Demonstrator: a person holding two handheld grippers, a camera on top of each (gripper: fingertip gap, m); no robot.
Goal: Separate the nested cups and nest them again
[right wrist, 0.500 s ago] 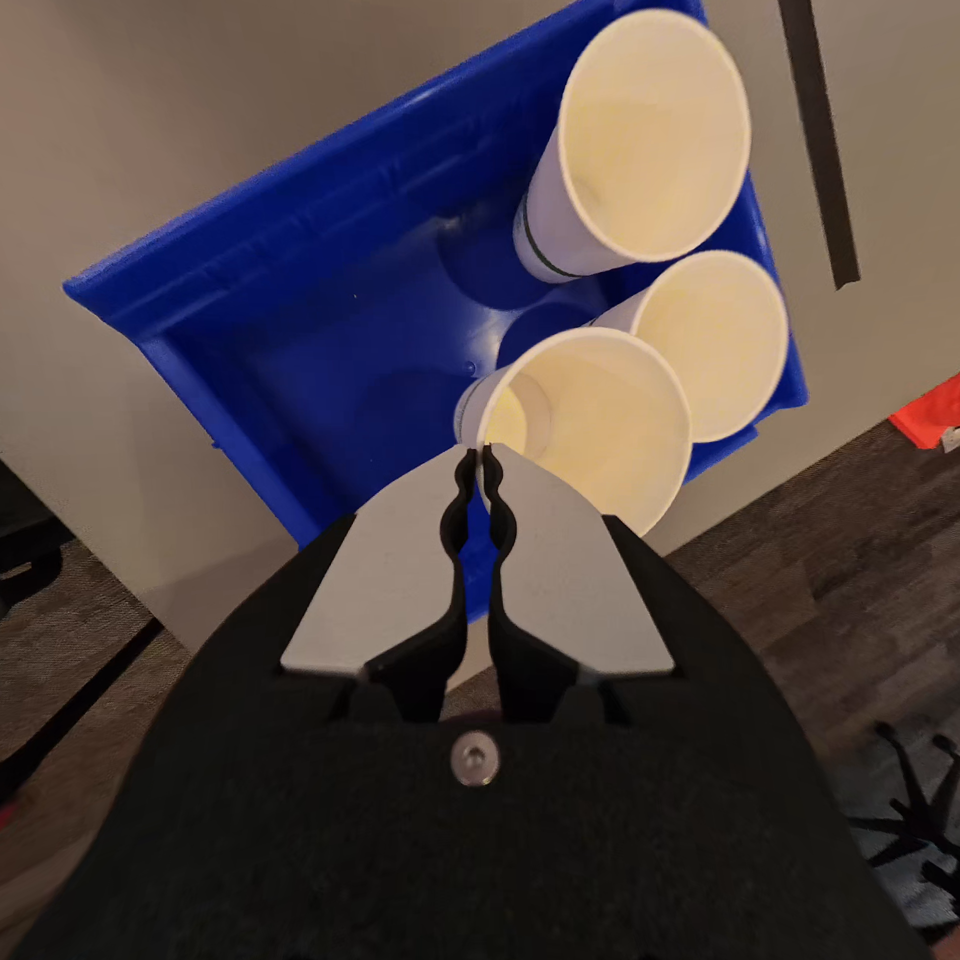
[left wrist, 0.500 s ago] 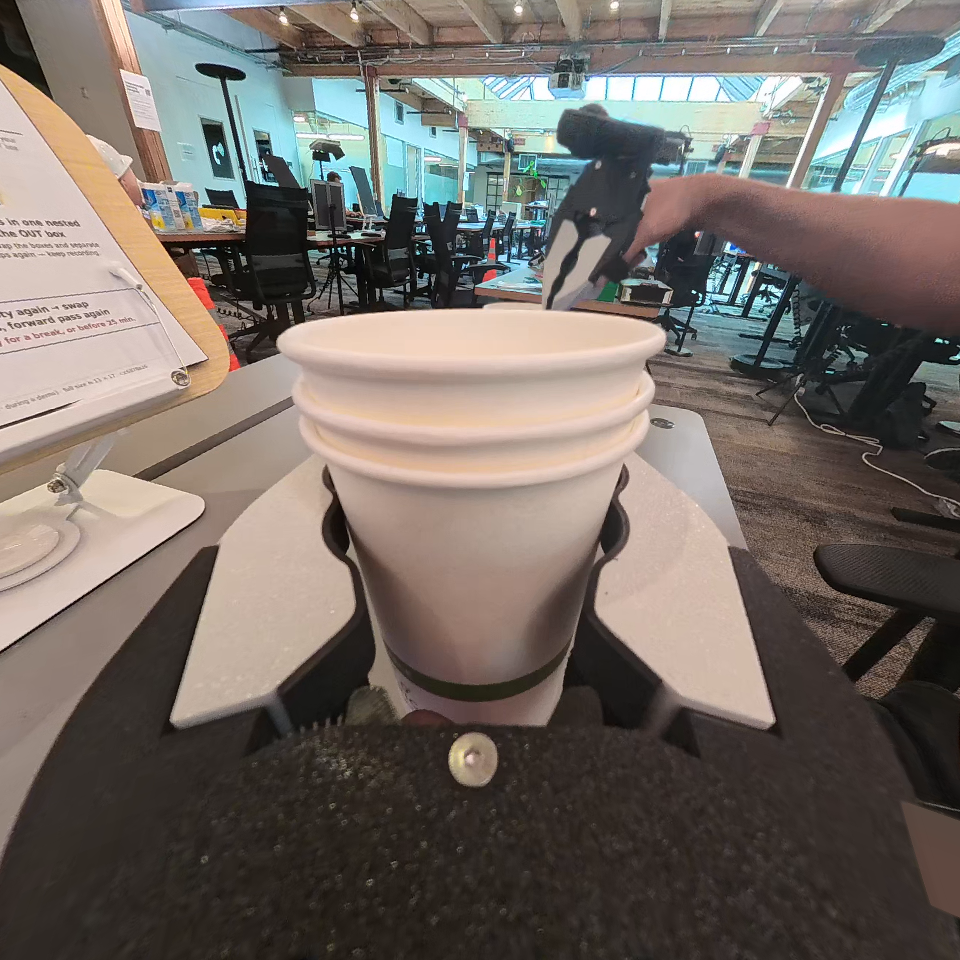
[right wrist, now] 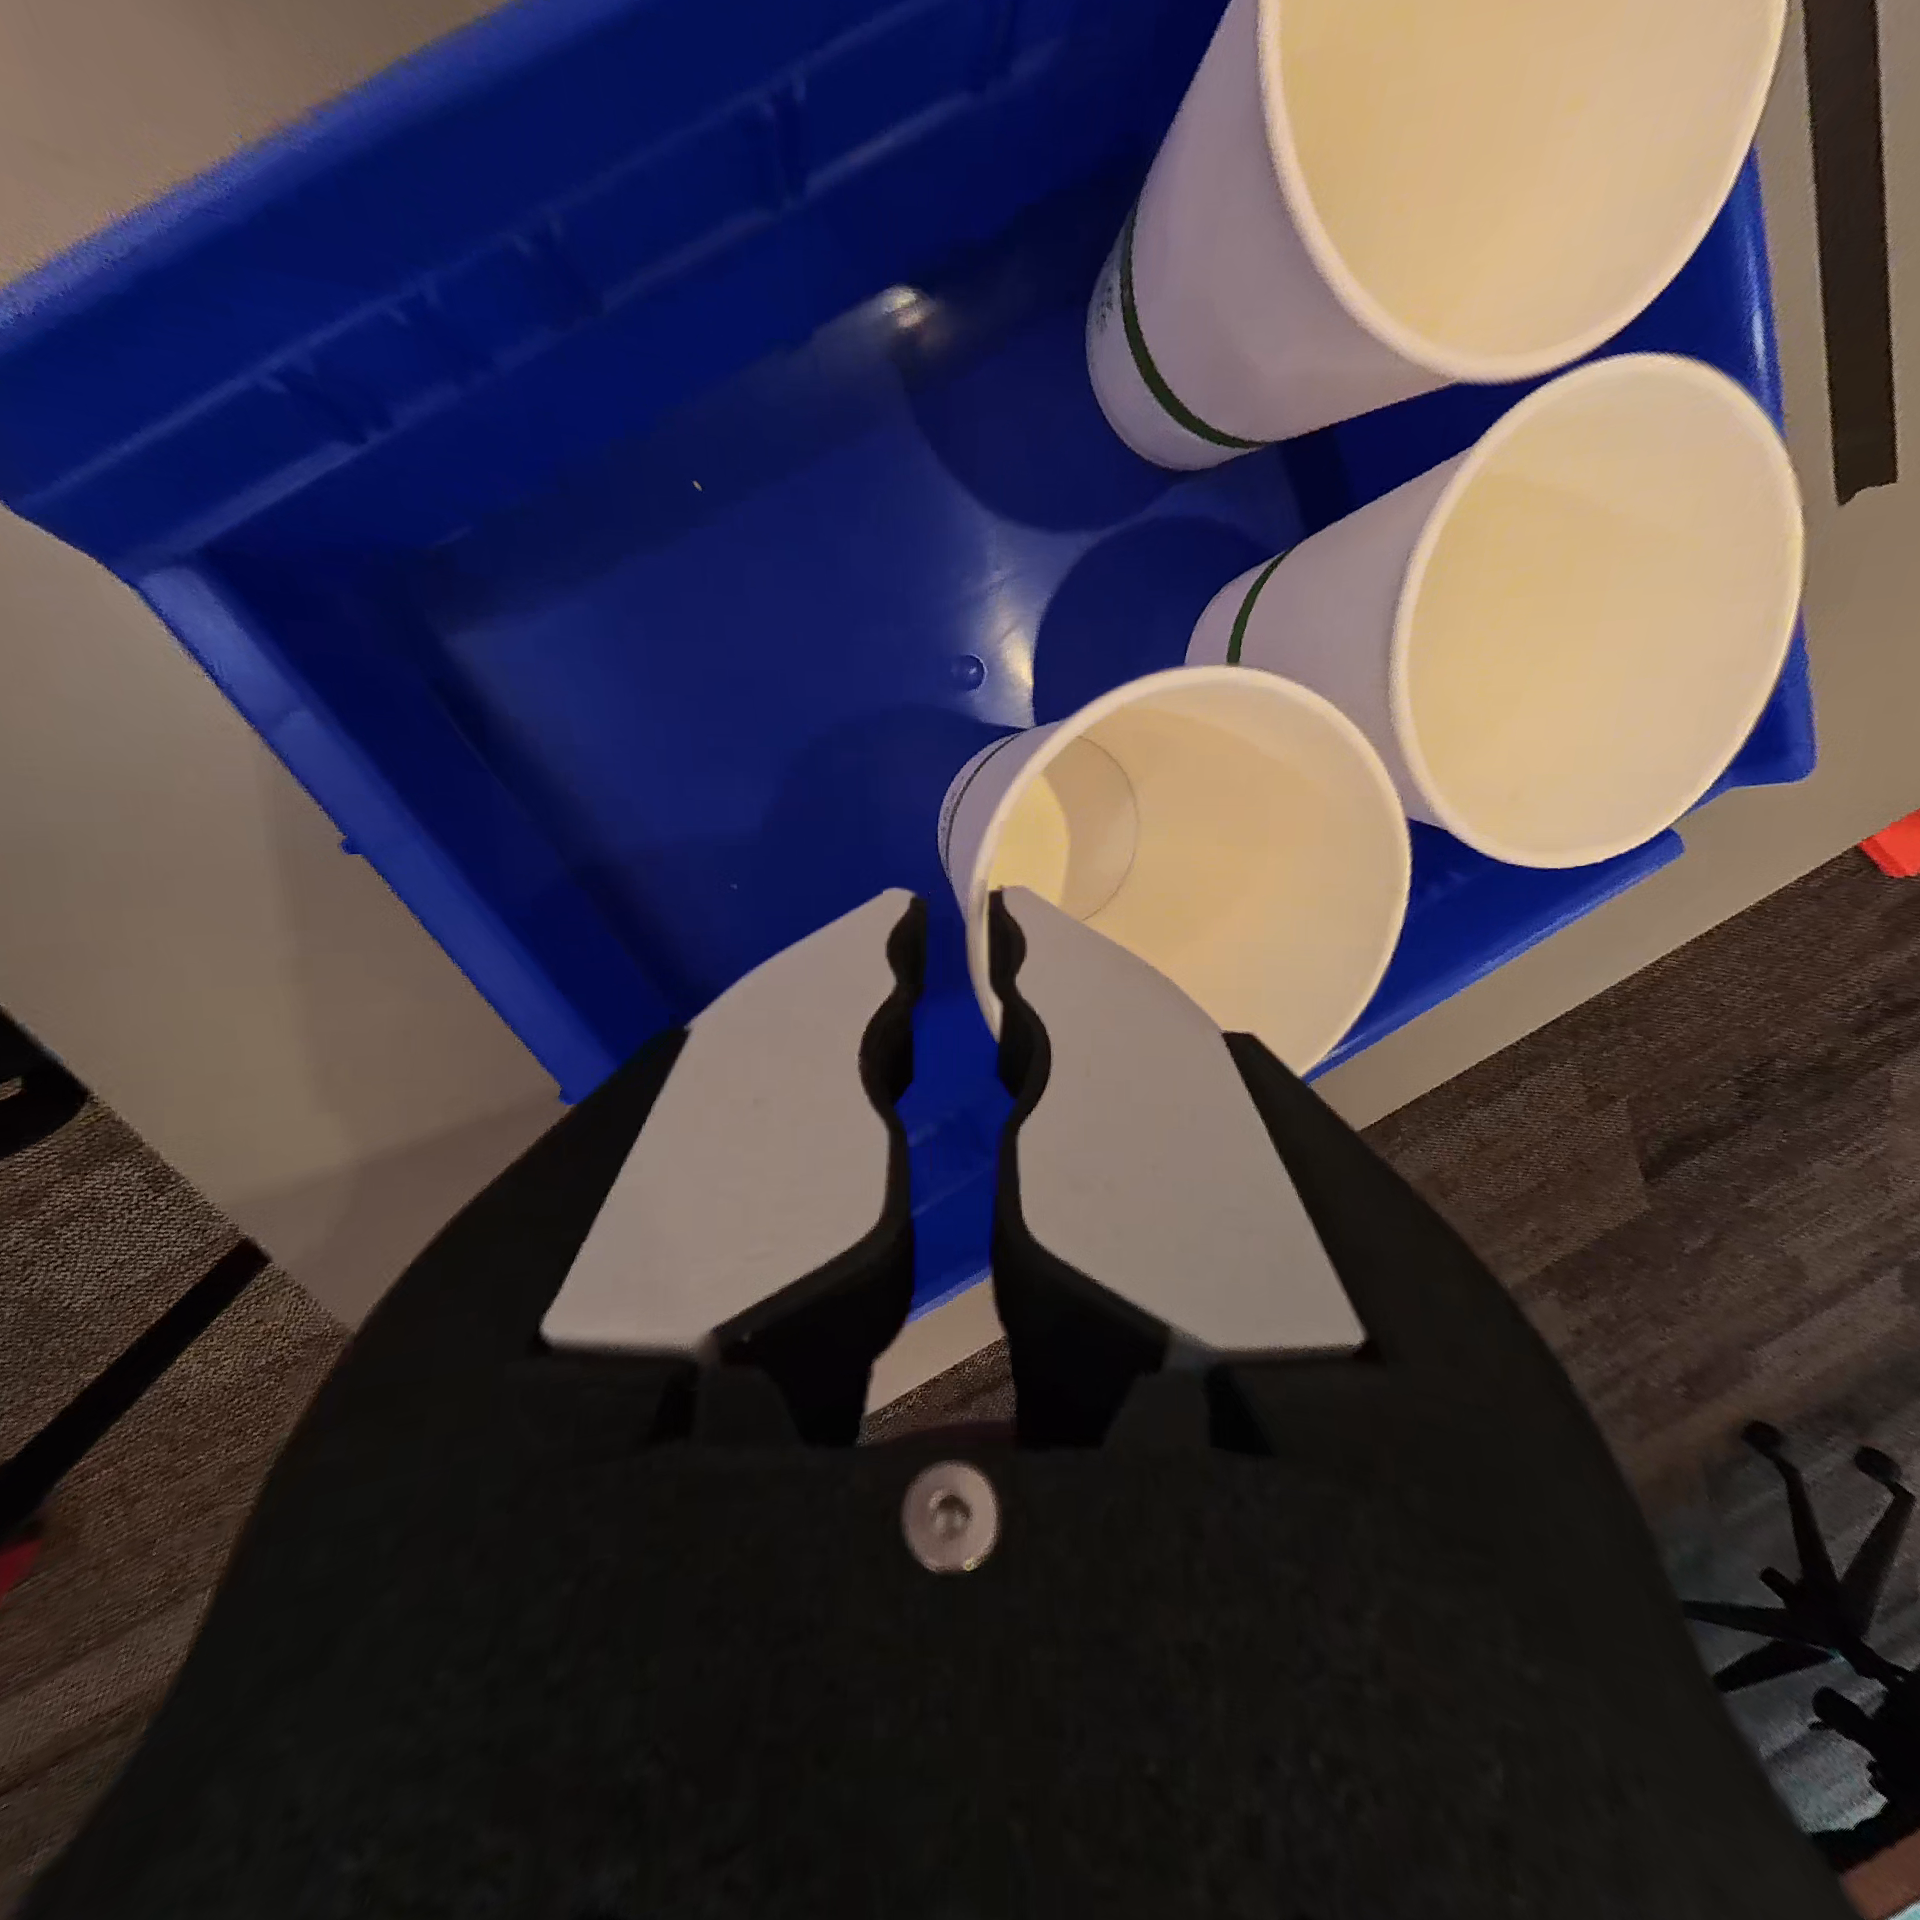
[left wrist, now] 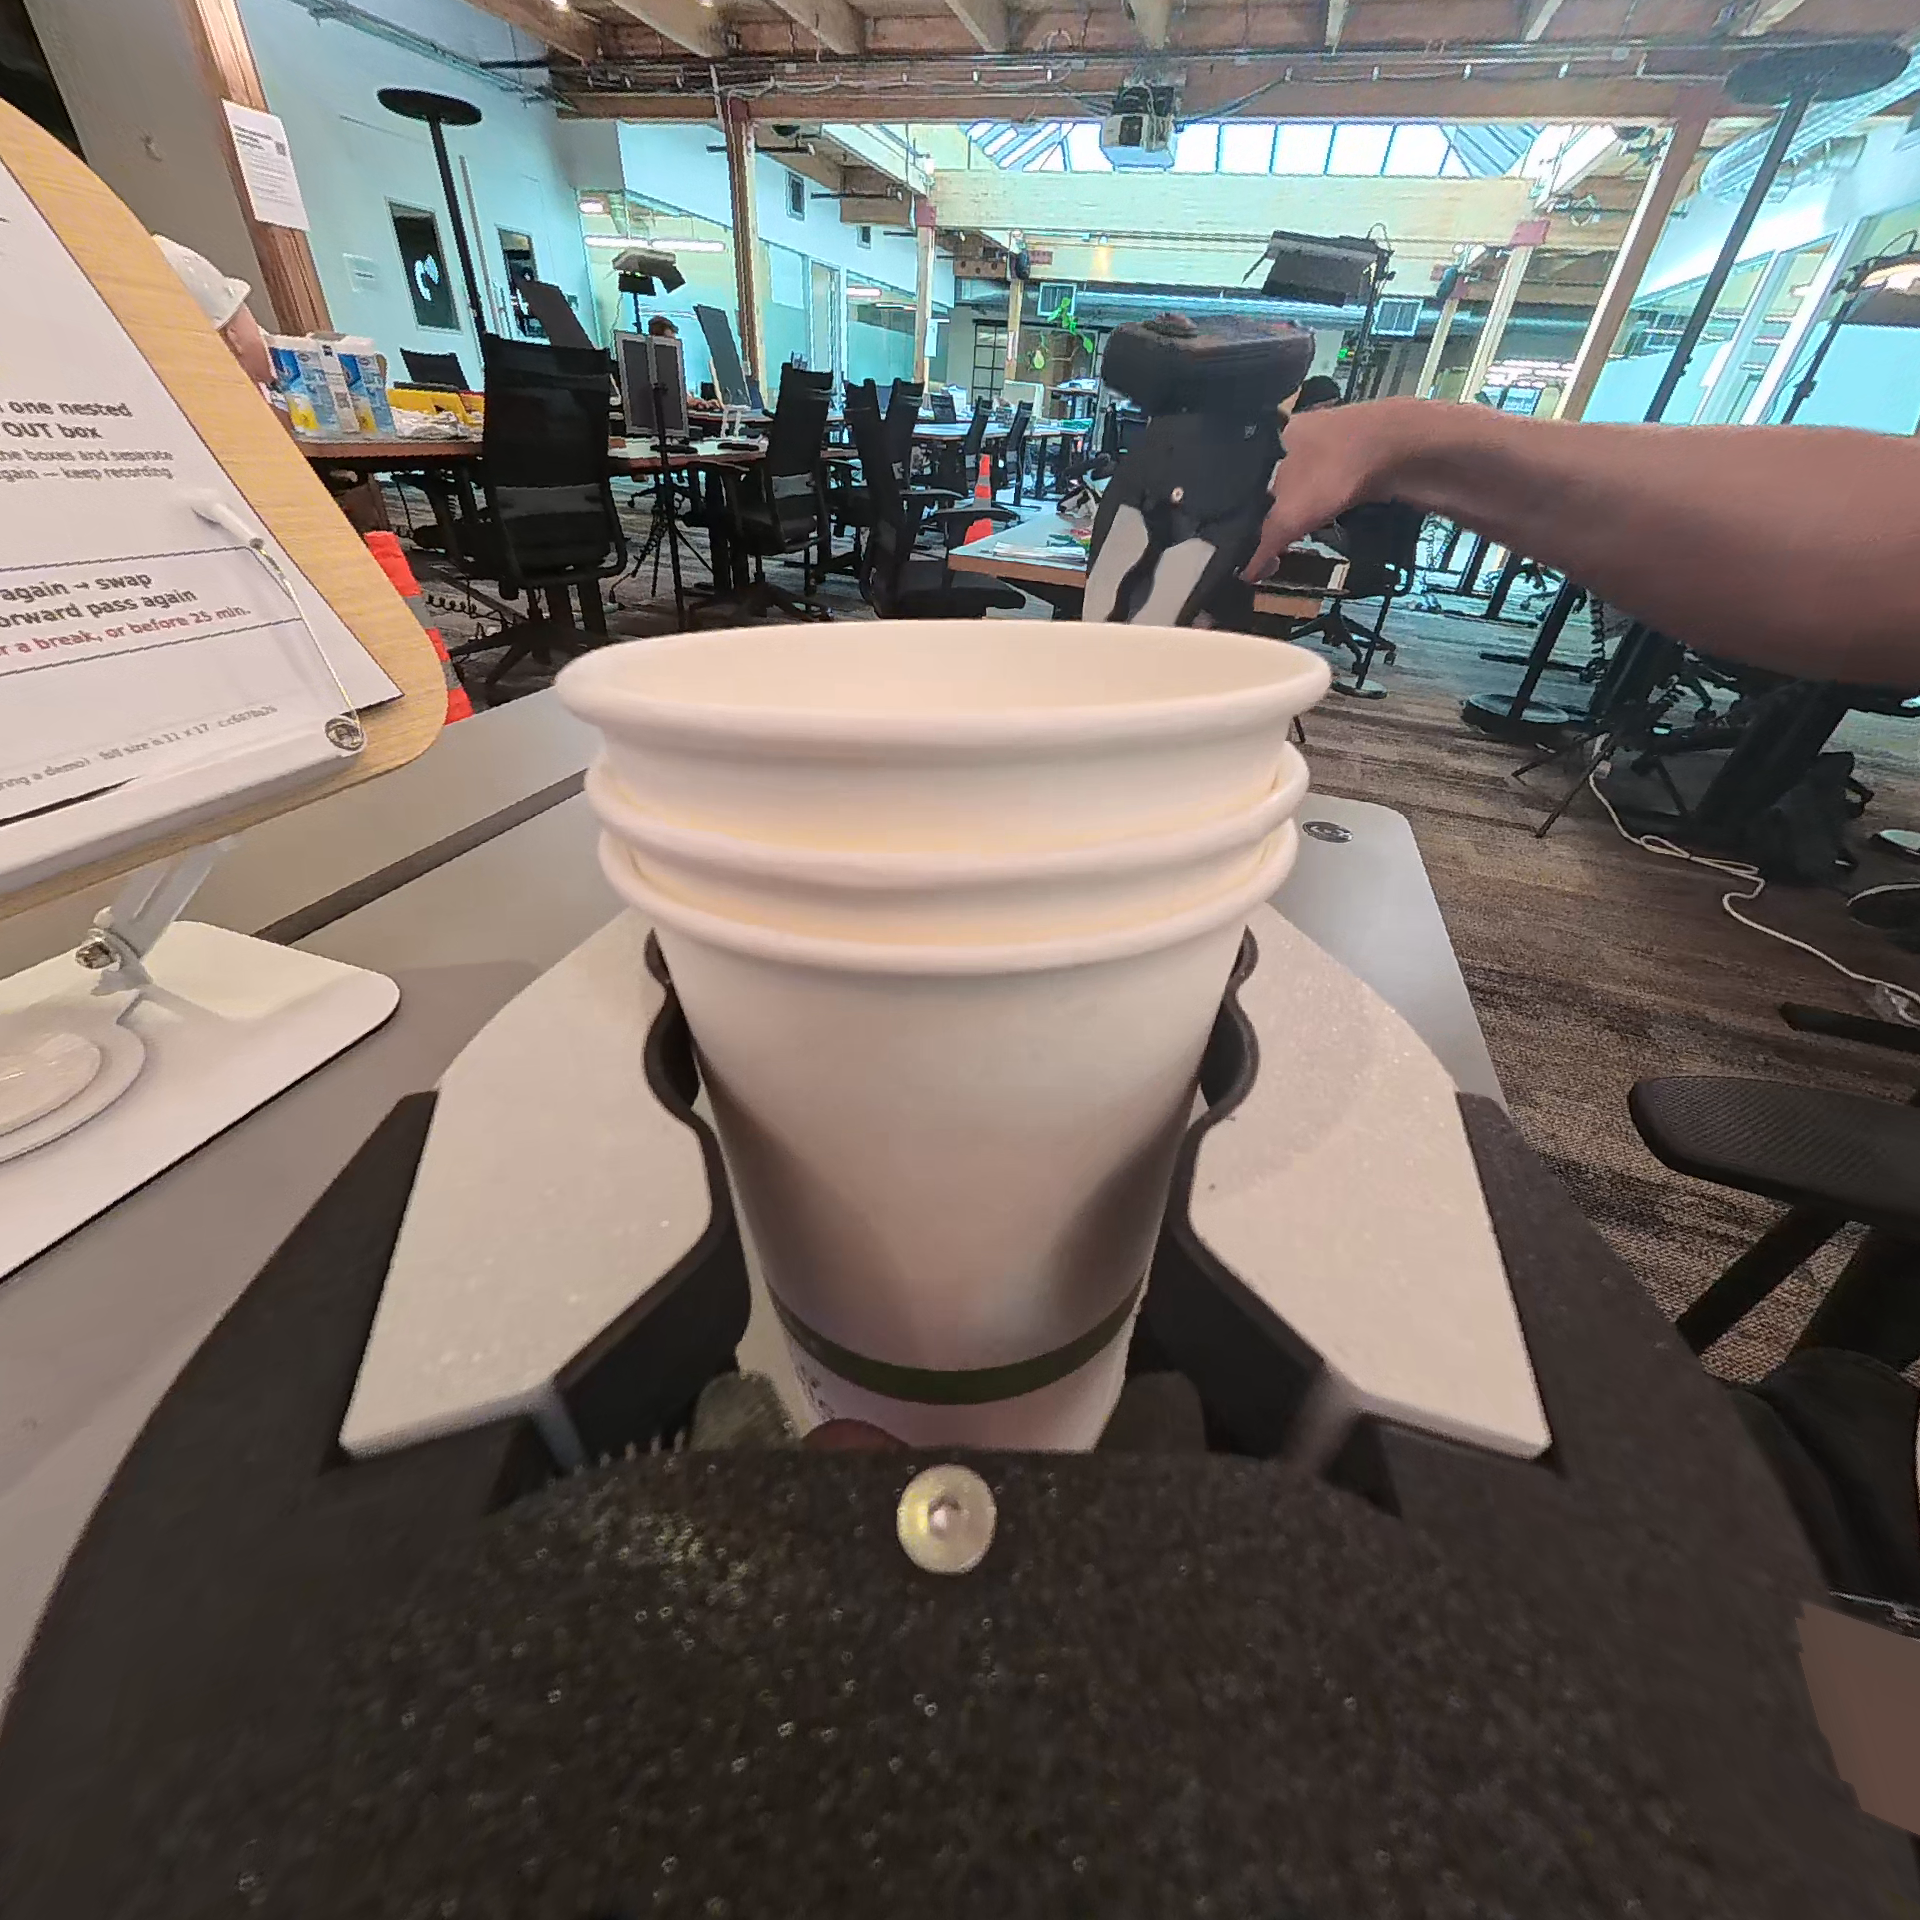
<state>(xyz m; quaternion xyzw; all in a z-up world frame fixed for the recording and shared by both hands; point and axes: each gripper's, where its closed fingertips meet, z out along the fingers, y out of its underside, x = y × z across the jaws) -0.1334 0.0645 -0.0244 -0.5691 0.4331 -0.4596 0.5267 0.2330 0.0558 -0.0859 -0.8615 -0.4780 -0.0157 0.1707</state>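
My left gripper is shut on a nested stack of three white paper cups, held upright above the grey table. My right gripper hangs over a blue bin with its jaws a little apart. The rim of the nearest white cup lies just inside its right finger. Two more single cups stand in the bin's right side. The right gripper also shows in the left wrist view, behind the stack, with its tips hidden by the top rim.
A sign on a wooden stand stands at the left of the table. A person's arm reaches in from the right. A black chair is beside the table's right edge. The bin sits near the table's edge, with carpet floor beyond it.
My right gripper has dropped closer to the bin and its jaws have parted, letting go of the nearest cup's rim. My left gripper still holds the stack in place.
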